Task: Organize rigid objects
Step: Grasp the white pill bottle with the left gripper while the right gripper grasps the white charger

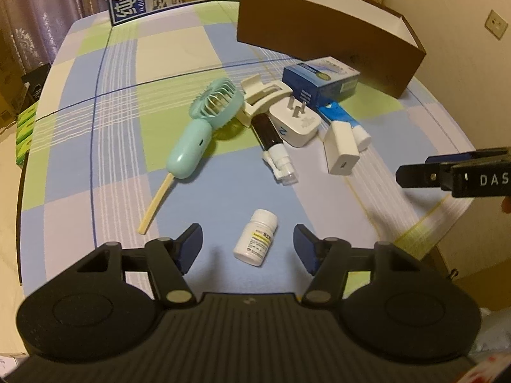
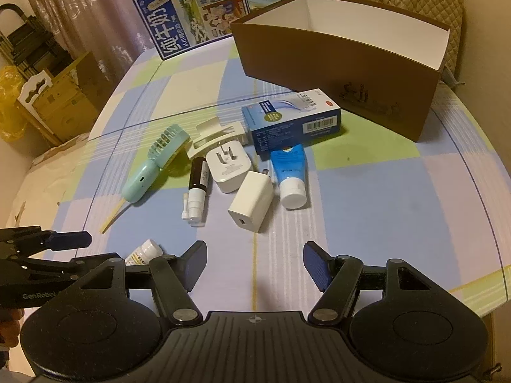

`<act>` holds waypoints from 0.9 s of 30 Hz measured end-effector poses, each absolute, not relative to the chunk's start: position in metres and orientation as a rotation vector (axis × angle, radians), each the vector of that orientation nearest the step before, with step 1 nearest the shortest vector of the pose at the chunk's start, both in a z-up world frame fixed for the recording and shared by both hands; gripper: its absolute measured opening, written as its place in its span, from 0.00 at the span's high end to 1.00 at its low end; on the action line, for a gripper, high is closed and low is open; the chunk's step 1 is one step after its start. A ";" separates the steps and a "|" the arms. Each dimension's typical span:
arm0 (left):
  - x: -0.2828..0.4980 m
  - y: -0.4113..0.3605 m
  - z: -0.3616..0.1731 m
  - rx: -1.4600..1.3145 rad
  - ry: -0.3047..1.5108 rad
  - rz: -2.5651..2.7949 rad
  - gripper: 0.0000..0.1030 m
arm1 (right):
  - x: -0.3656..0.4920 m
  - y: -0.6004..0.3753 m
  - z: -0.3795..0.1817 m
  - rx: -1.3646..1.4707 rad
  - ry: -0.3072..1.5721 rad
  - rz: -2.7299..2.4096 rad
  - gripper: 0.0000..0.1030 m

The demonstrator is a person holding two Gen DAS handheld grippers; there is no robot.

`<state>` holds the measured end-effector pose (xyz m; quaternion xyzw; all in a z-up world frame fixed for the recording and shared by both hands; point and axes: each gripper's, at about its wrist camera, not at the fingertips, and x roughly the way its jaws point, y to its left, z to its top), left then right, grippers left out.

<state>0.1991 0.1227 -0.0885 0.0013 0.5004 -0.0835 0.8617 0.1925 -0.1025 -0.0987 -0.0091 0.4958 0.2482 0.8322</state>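
Observation:
My left gripper [image 1: 248, 245] is open, its fingers either side of a white pill bottle [image 1: 255, 237] lying on the checked cloth. My right gripper [image 2: 255, 265] is open and empty, just short of a white USB charger [image 2: 251, 206]. Past them lie a mint hand fan [image 1: 204, 124], a dark spray bottle [image 1: 271, 142], a white plug adapter [image 1: 295, 124], a blue tube [image 2: 290, 175], a blue medicine carton [image 2: 293, 121] and a cream hair clip [image 1: 263, 95]. A brown open box [image 2: 338, 73] stands at the back right.
A thin wooden stick [image 1: 156, 202] lies by the fan. Milk cartons [image 2: 191, 22] stand at the table's far edge. Cardboard boxes [image 2: 60, 95] sit off the left side. The table's right edge [image 2: 491, 223] is close.

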 end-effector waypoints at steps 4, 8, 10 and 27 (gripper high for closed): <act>0.201 0.120 -0.093 0.009 1.059 -0.187 0.44 | 0.193 -0.104 -0.100 -0.016 1.054 0.517 0.38; 0.203 0.119 -0.098 0.007 1.063 -0.195 0.44 | 0.194 -0.107 -0.101 -0.012 1.058 0.505 0.38; 0.203 0.118 -0.100 0.009 1.063 -0.205 0.47 | 0.195 -0.108 -0.101 -0.010 1.058 0.500 0.38; 0.216 0.105 -0.129 0.092 1.090 -0.238 0.63 | 0.202 -0.111 -0.111 -0.015 1.085 0.480 0.38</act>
